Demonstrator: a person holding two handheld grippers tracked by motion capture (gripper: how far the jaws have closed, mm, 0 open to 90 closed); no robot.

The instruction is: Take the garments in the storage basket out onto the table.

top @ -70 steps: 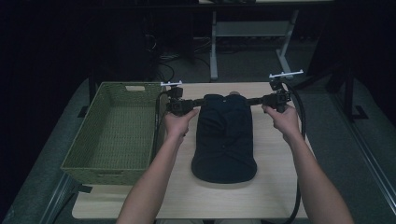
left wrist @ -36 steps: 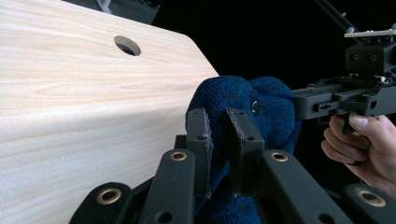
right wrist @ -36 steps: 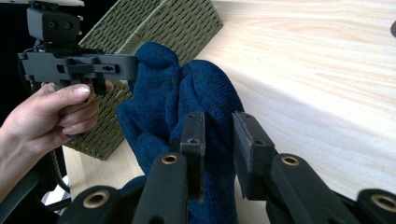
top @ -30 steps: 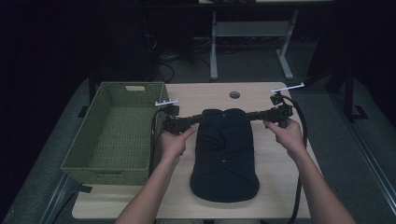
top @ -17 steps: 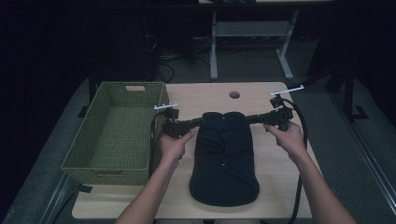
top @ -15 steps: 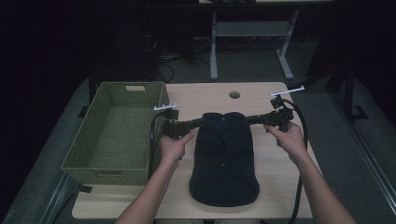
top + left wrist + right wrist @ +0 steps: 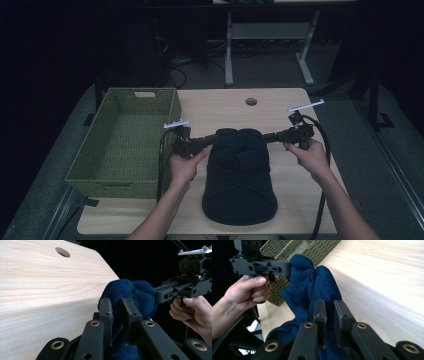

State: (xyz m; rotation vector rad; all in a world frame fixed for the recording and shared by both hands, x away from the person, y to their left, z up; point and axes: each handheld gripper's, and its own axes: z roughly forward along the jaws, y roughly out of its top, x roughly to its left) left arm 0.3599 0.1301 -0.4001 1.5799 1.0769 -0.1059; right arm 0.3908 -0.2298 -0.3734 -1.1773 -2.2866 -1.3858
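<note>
The dark blue knit sweater (image 7: 239, 177), lying mid-tabletop (image 7: 225, 102), looks soft, light and floppy, so both the left tongs (image 7: 117, 312) and right tongs (image 7: 329, 312) pinch its far corners, clamped on cloth.

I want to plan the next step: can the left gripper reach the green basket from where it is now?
Probably yes. The basket stands right beside the left gripper, with nothing between them, but that gripper is shut on the blue cloth.
</note>
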